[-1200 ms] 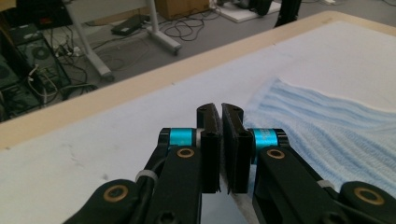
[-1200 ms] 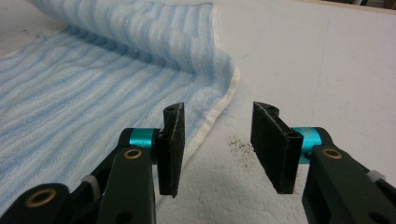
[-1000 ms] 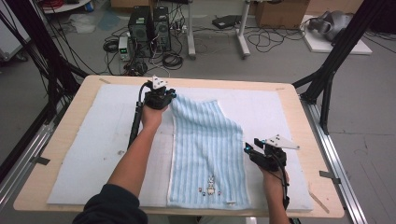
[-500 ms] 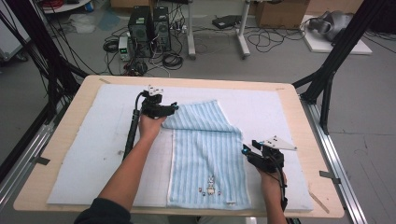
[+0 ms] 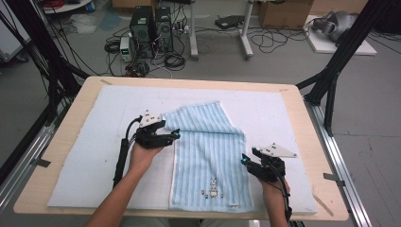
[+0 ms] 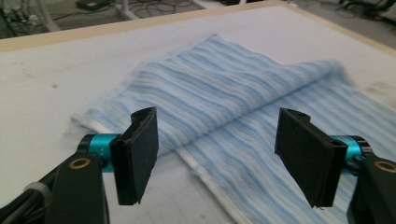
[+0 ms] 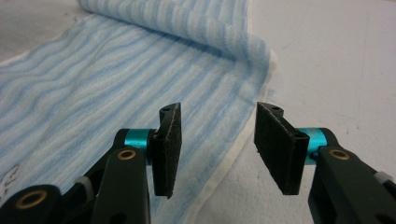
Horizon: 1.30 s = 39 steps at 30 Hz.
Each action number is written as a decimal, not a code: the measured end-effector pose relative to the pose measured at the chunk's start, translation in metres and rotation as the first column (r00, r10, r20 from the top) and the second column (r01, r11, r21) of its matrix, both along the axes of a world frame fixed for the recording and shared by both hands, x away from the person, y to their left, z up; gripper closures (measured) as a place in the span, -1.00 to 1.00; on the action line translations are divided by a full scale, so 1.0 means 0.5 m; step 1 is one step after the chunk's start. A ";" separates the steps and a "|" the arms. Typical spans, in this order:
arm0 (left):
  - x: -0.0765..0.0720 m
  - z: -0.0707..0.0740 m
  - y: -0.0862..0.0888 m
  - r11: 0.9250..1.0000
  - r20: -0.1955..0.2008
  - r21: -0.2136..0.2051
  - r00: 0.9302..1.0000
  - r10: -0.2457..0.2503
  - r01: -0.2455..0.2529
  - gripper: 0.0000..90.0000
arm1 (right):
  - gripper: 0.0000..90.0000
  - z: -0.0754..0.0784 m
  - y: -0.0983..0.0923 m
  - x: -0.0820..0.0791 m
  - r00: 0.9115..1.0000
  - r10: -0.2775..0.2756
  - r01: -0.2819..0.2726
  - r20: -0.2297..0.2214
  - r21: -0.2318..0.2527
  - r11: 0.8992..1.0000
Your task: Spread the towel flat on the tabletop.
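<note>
A light blue striped towel (image 5: 208,156) lies lengthwise on the white mat, its far end folded back over itself in a slanting flap (image 6: 224,88). My left gripper (image 5: 172,136) hovers at the towel's left edge beside that flap. Its jaws have just been opening and then eased in a little; they stand wide apart, with nothing pressed between them (image 6: 217,116). My right gripper (image 5: 246,158) sits low at the towel's right edge, open, and the white hem (image 7: 233,154) runs under the gap between its pads (image 7: 217,109).
The white mat (image 5: 94,118) covers most of the wooden table (image 5: 302,109). A small embroidered motif (image 5: 213,187) marks the towel's near end. Black frame poles stand at both sides; computers and cables lie on the floor beyond the far edge.
The left gripper came from the towel's far left corner toward the person, dragging that end over into a flap, then opened and let go. The right gripper stayed put.
</note>
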<state>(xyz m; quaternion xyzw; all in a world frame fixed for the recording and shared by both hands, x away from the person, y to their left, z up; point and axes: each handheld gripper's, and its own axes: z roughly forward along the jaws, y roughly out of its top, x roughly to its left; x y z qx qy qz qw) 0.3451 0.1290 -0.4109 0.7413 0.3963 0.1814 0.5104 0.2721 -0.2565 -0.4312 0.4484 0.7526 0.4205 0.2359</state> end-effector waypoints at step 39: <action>0.035 -0.080 0.080 0.979 -0.113 0.186 0.987 0.111 -0.088 0.94 | 0.85 -0.032 0.184 0.142 0.991 -0.019 0.005 -0.135 -0.102 0.995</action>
